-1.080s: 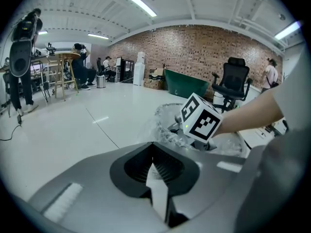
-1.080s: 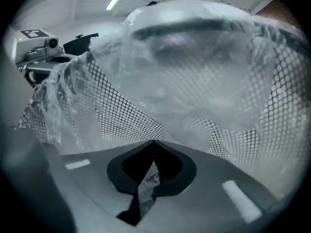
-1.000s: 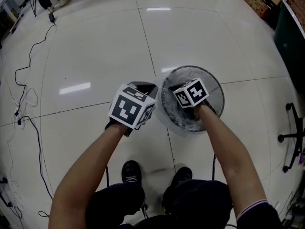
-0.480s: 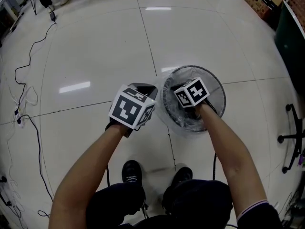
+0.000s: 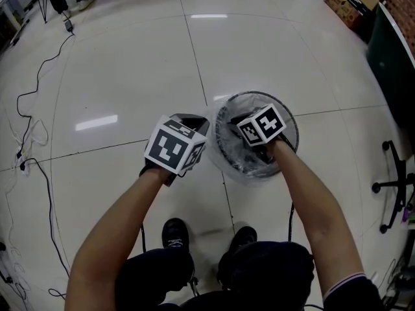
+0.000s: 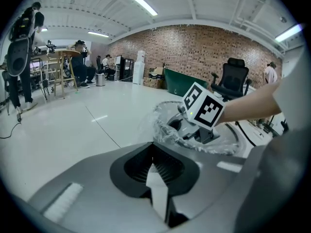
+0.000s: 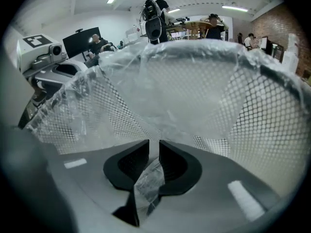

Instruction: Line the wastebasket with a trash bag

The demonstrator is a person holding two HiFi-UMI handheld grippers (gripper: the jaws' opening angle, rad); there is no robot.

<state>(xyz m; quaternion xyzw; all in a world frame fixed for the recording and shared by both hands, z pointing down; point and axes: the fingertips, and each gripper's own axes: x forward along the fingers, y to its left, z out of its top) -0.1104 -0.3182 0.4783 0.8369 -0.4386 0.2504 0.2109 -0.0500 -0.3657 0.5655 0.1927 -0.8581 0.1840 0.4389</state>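
Note:
A black mesh wastebasket [image 5: 286, 119] stands on the pale tiled floor with a clear trash bag [image 5: 241, 170] draped in and over it. My right gripper [image 5: 254, 149] reaches down inside the basket. In the right gripper view its jaws [image 7: 154, 147] have just been opening: a narrow gap shows between the pads, and loose bag film [image 7: 146, 191] lies in it. Mesh [image 7: 272, 115] and film [image 7: 184, 86] fill that view. My left gripper [image 5: 196, 120] is at the basket's left rim, jaws [image 6: 154, 165] shut on a pale strip of the bag's edge [image 6: 163, 123].
Black cables [image 5: 32, 135] trail over the floor at the left. An office chair base [image 5: 392, 186] stands at the right, with a dark green panel [image 5: 389, 50] and cardboard boxes [image 5: 347, 2] beyond. The person's shoes [image 5: 174, 232] are just behind the basket.
Hardly anything differs: both grippers stay at the basket, the right one inside it, and the head view has shifted a little.

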